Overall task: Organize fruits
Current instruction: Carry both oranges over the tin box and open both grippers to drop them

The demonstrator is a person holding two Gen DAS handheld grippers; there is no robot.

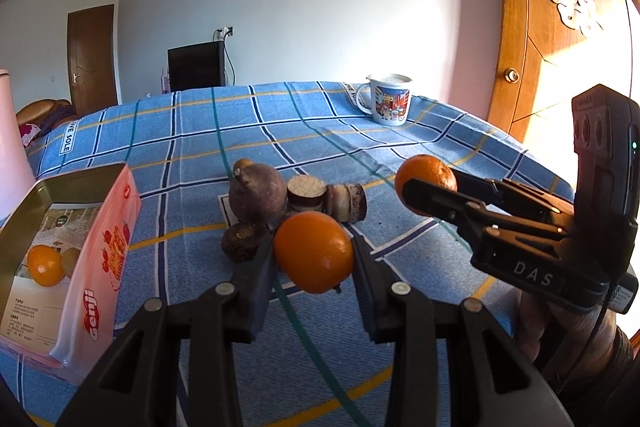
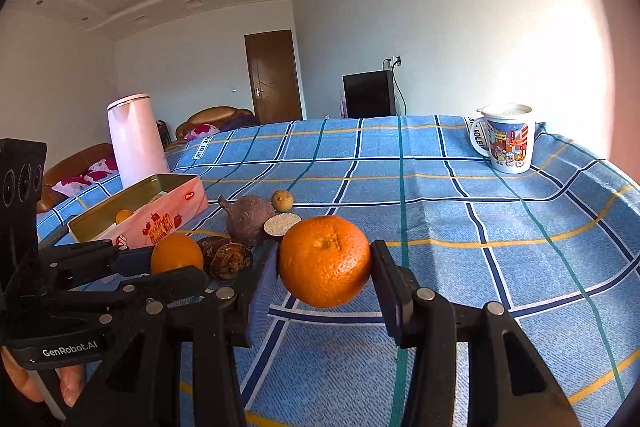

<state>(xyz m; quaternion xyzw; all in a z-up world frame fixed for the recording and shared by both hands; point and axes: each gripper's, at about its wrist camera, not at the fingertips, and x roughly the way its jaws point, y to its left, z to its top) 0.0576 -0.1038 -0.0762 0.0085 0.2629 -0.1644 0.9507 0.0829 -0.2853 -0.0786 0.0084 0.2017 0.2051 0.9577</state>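
Observation:
My left gripper [image 1: 314,257] is shut on a smooth orange [image 1: 314,243], held just above the blue checked cloth [image 1: 280,131]. My right gripper [image 2: 325,263] is shut on a dimpled mandarin [image 2: 324,255], also off the cloth; it shows in the left wrist view as the right gripper [image 1: 426,187]. Between and behind them lies a small pile: a purple-brown fruit [image 1: 258,193], a cut half with white flesh [image 1: 306,187], a dark brown fruit [image 1: 242,241] and a small yellowish one [image 2: 282,200]. An open pink tin [image 1: 100,227] at the left holds an orange [image 1: 44,265] and a brownish fruit [image 1: 72,261].
A printed mug [image 2: 508,139] stands near the table's far right corner. A pale pink kettle [image 2: 134,139] stands behind the tin [image 2: 160,215] at the left. A person's hand [image 2: 68,383] holds the left gripper's handle. A wooden door [image 1: 560,47] is right of the table.

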